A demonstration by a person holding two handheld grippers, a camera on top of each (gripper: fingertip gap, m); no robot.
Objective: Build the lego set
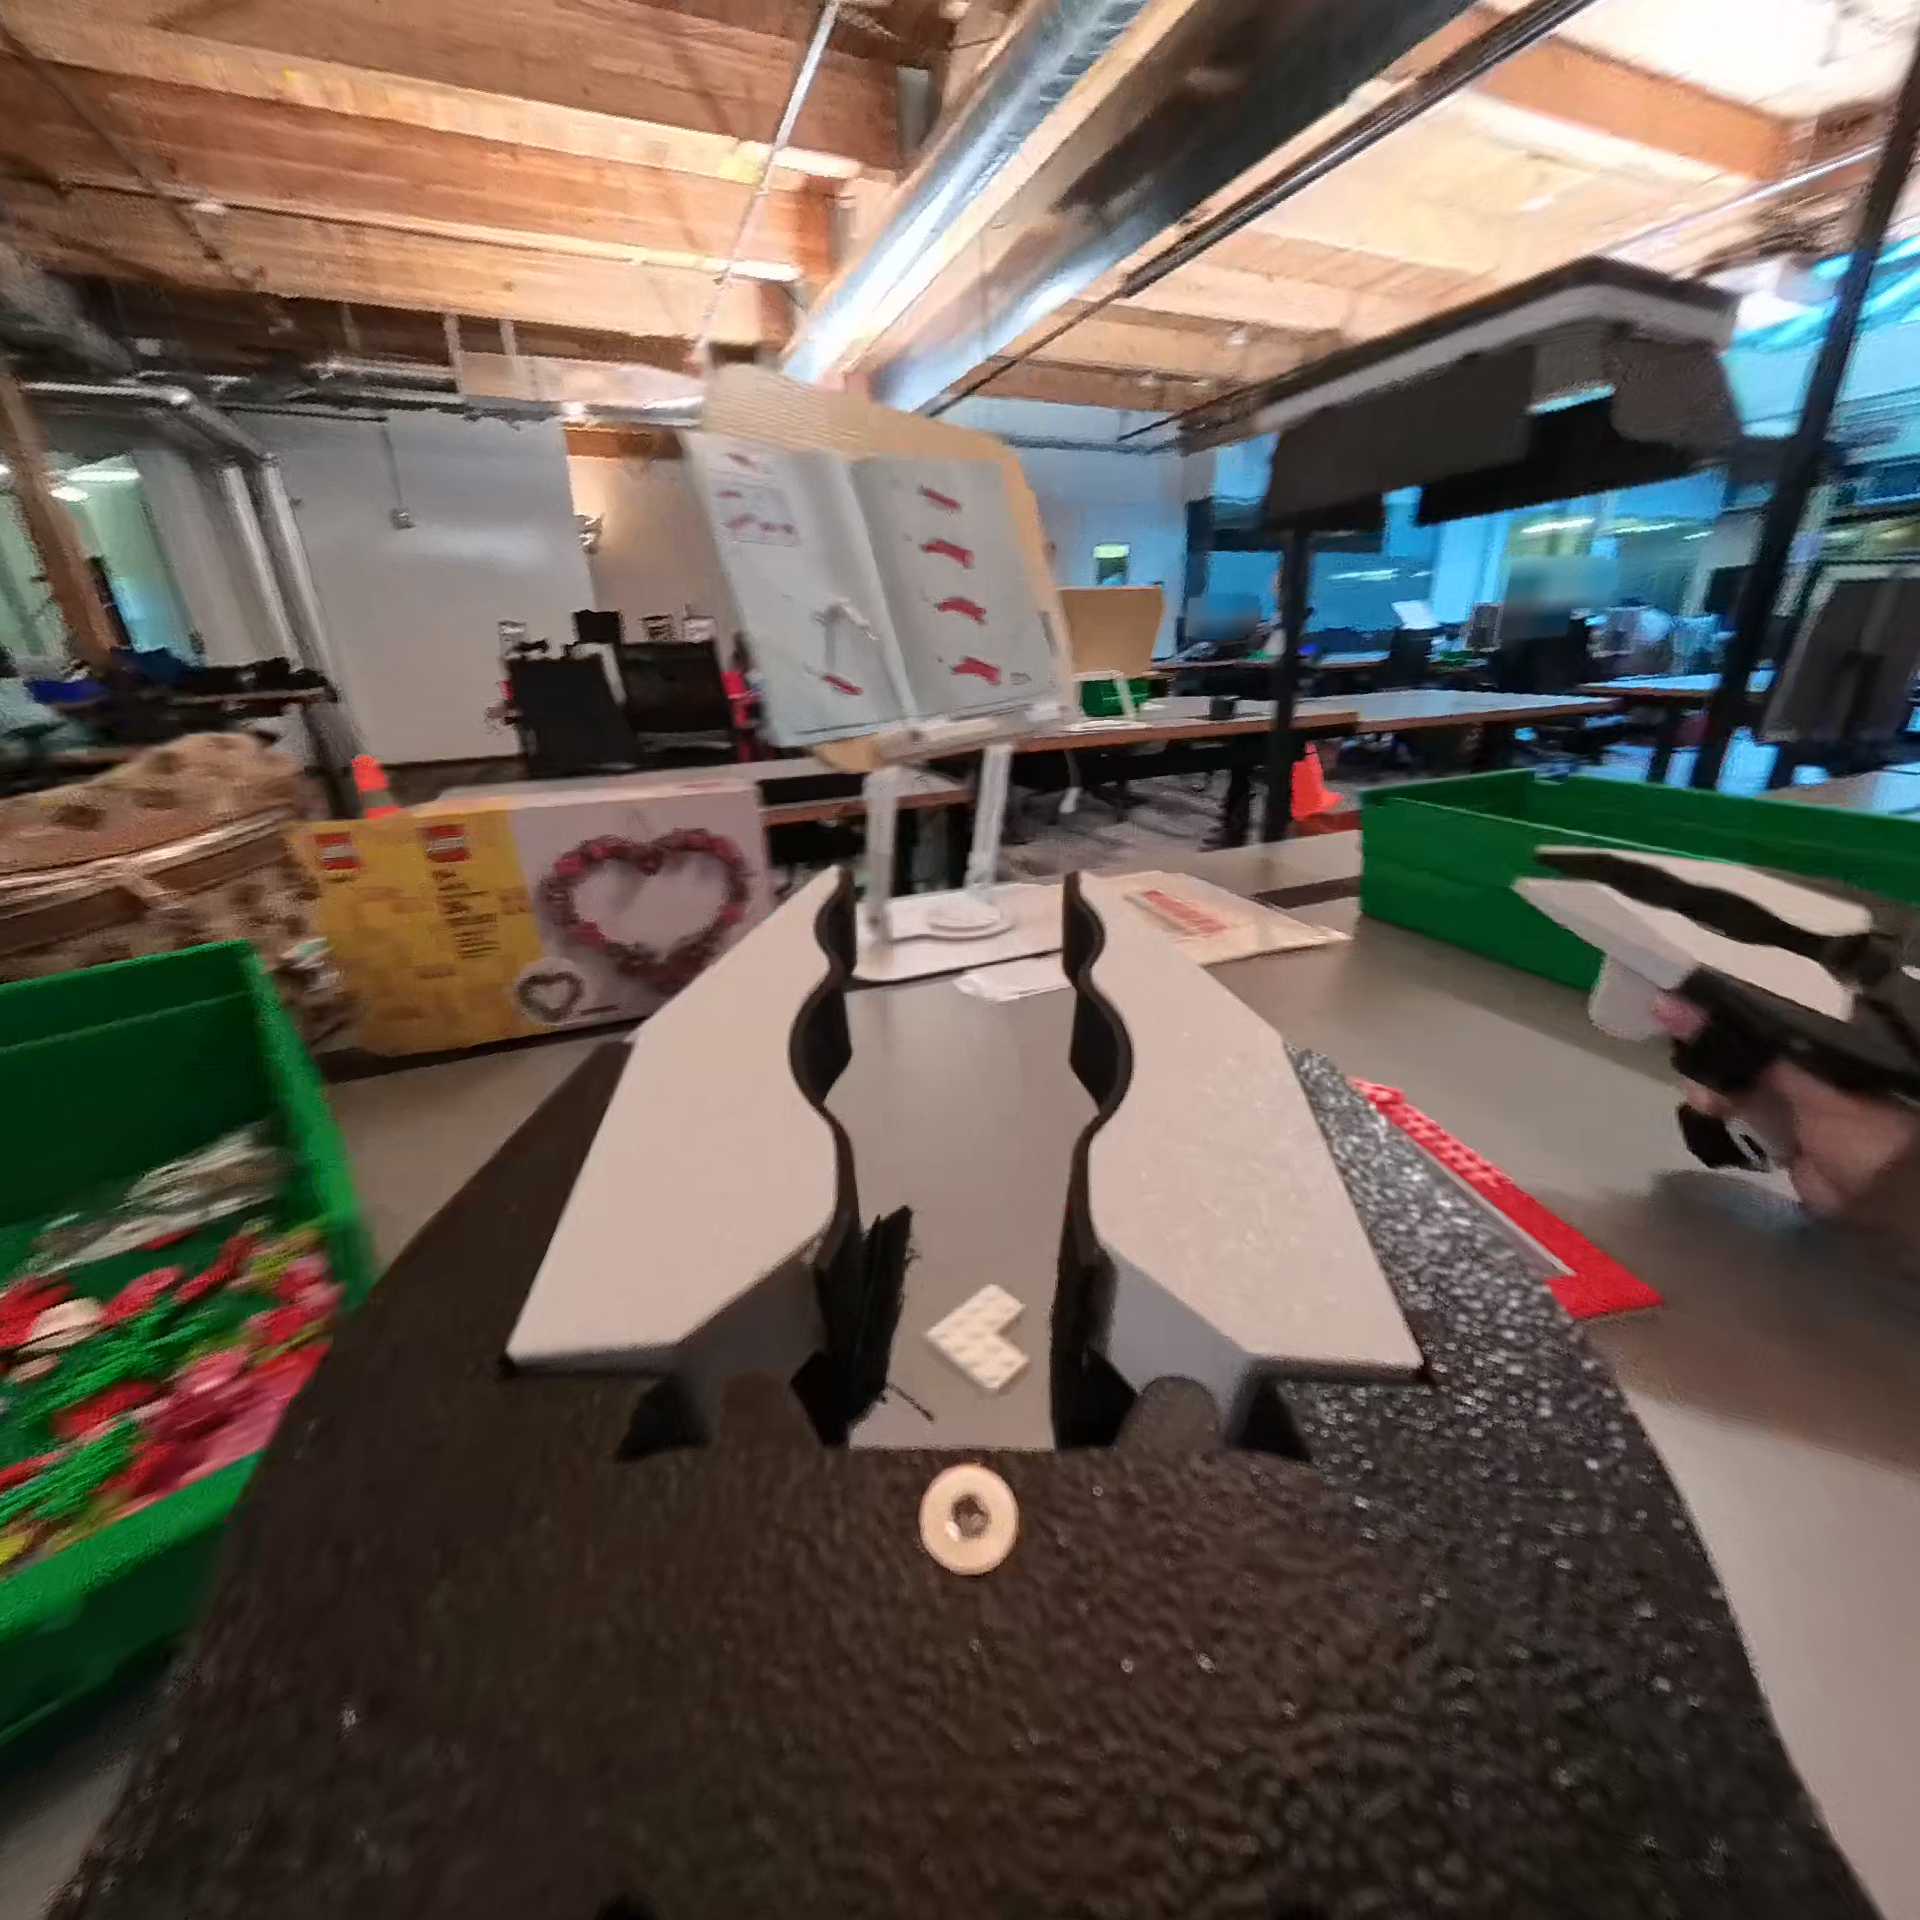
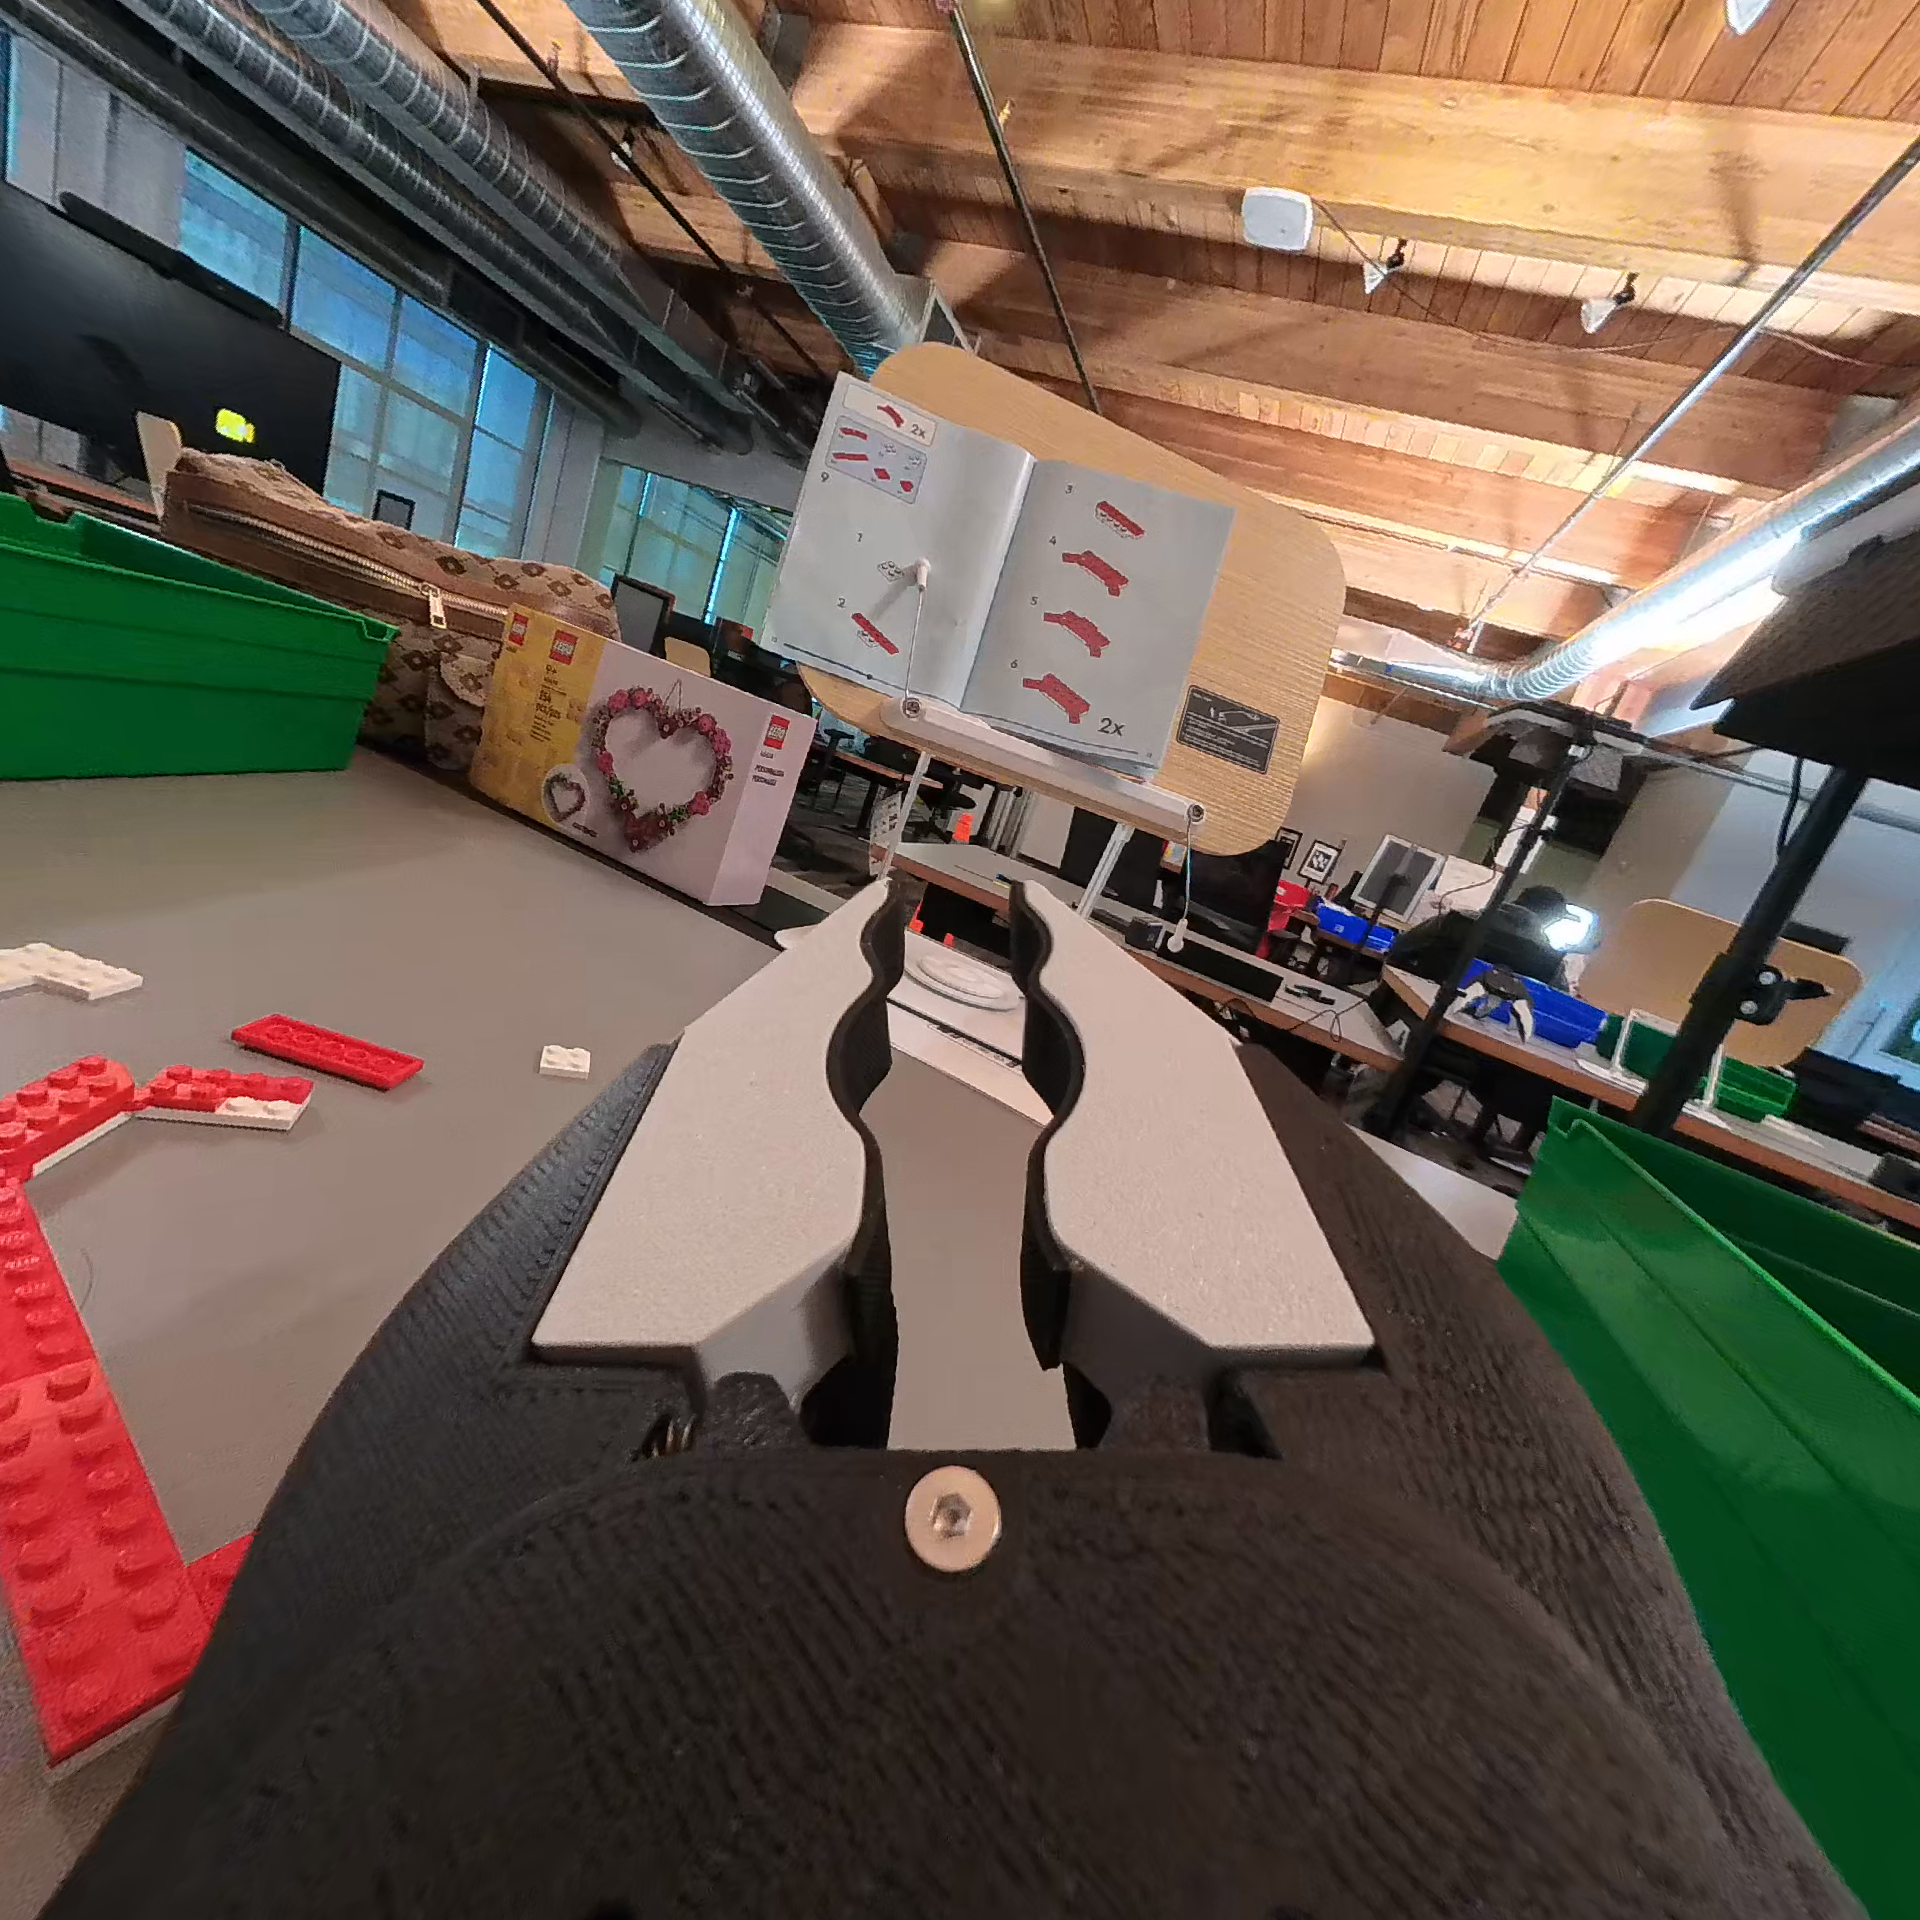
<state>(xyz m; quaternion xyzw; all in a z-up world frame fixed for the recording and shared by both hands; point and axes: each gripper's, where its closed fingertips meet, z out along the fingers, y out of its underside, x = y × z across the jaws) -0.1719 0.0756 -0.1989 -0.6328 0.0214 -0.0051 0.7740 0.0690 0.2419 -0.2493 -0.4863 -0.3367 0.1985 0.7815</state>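
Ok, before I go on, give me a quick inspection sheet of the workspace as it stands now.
Surface: grey table, mostly bare.
Job's things: red plate assembly lies at the left in the right wrist view; a loose red plate, a small white piece and a white L-shaped plate lie apart on the table. Instruction booklet is open on its stand. Green bin of pieces at the left.
Clutter: set box, patterned bag, empty green bin.
Grippers: left gripper open, empty; right gripper open, empty.
Cables: nothing seen on the table.
Surroundings: office desks, ceiling ducts, person seated far right.
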